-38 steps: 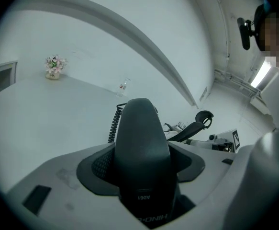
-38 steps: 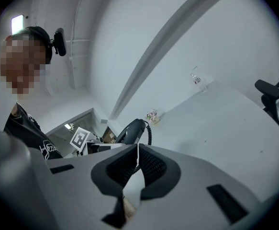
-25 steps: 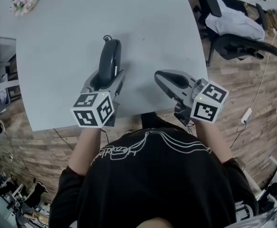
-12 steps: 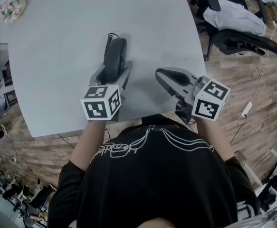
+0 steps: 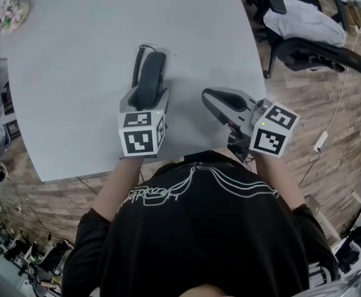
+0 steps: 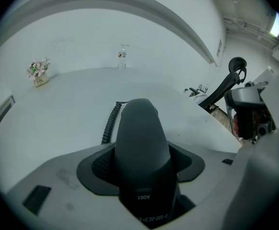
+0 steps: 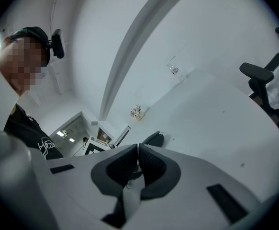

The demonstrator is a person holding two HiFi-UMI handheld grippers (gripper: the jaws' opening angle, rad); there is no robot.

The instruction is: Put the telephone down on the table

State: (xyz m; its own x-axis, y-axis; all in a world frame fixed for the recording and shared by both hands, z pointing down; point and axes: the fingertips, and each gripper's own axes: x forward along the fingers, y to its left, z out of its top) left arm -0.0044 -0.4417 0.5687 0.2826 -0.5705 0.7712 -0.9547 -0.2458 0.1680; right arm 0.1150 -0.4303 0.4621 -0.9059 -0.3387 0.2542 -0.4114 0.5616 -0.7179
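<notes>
My left tool (image 5: 147,99), pinching the telephone (image 5: 152,70), has shifted rightward, low over the worktop (image 5: 75,54), ready for release; my right tool (image 5: 208,97) is pressed together, empty.

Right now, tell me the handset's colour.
Dark grey, nearly black; the handset shows best in the left gripper view.

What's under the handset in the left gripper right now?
The grey table lies beneath the handset, its coiled cord beside it. The left gripper covers the rear, so contact can't be confirmed.
</notes>
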